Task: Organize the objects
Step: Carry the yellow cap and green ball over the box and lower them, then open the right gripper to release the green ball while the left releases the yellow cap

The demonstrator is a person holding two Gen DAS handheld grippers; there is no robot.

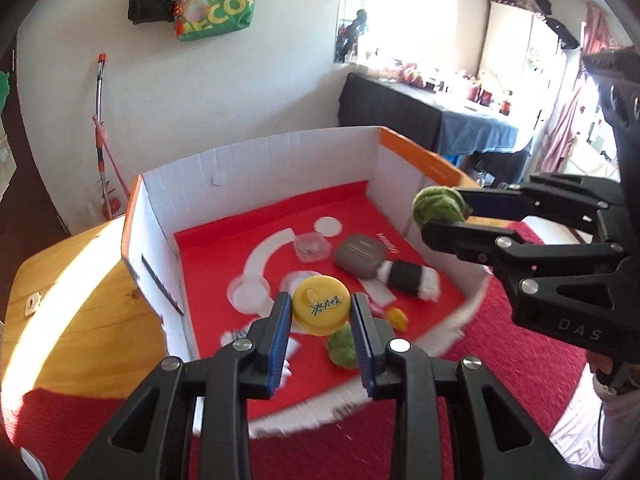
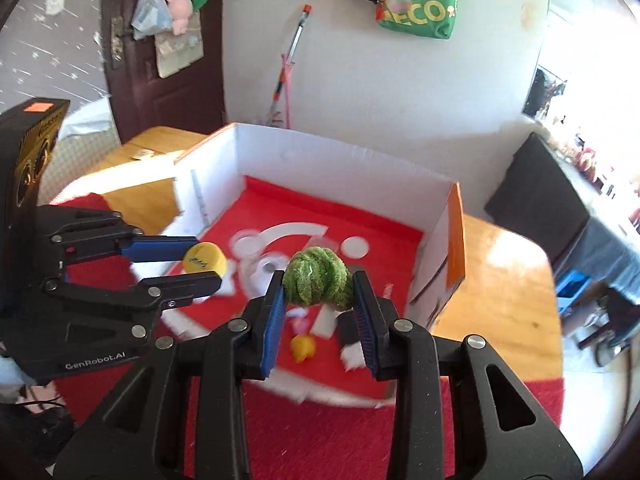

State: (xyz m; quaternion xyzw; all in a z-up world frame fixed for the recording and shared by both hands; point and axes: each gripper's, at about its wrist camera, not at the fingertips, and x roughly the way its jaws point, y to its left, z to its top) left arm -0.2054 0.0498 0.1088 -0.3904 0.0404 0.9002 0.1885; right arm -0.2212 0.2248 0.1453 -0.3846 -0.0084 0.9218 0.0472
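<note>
My left gripper is shut on a round yellow lid with printed writing, held above the near part of the box. The box has white walls, orange outer sides and a red floor. My right gripper is shut on a fuzzy green ball, also held over the box. Each gripper shows in the other view: the right gripper with its green ball, the left gripper with the lid. A second green fuzzy ball lies on the box floor.
On the box floor lie a grey case, a small clear container, a black-and-white roll and a small yellow duck. The box stands on a wooden table with a red cloth. A dark-draped table stands behind.
</note>
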